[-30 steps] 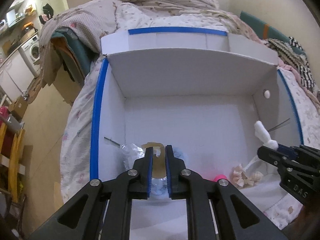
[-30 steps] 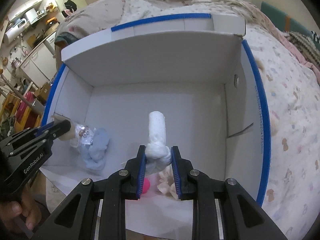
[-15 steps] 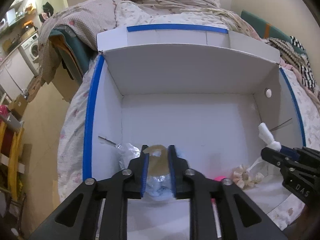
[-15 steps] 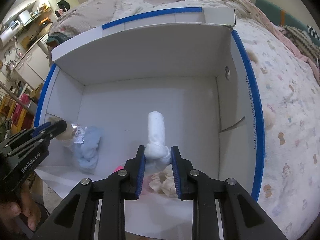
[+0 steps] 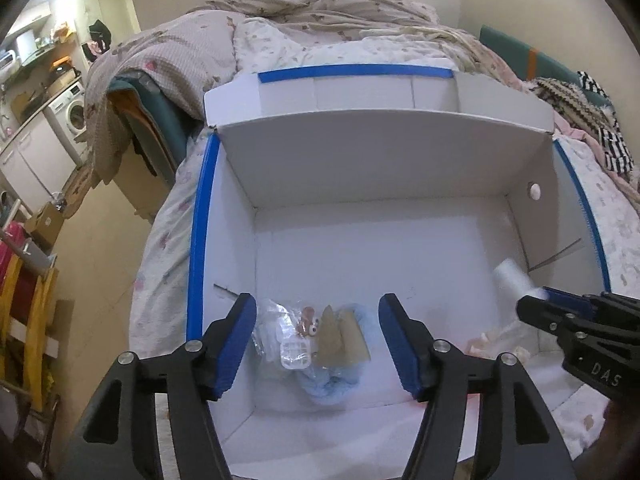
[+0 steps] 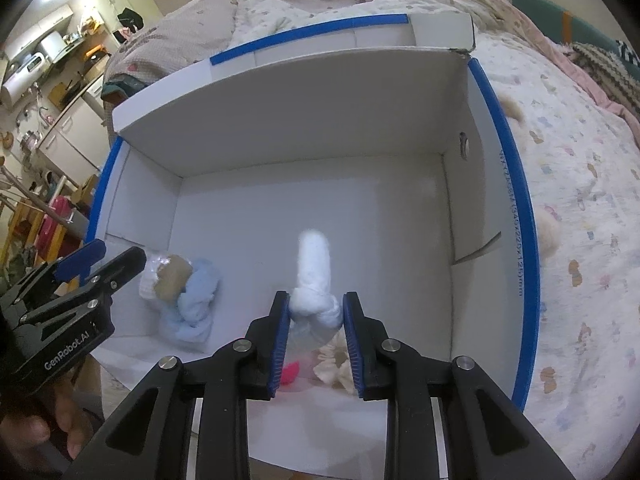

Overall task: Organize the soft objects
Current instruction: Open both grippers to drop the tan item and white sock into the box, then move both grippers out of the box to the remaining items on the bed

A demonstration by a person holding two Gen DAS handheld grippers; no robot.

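A bed (image 6: 580, 184) with a pale quilt printed in small pastel shapes carries a white cardboard box (image 5: 380, 160) with blue tape along its rims, its far flap standing upright. A heap of crumpled beige and grey blankets (image 5: 320, 12) lies on the bed beyond the box, a pink cloth and a striped knit (image 5: 612, 144) lie toward the right edge, and a tuft of cream fluff (image 6: 548, 232) rests on the quilt just beside the box's right wall. The bed's left side drops to a tan floor (image 5: 100, 260).
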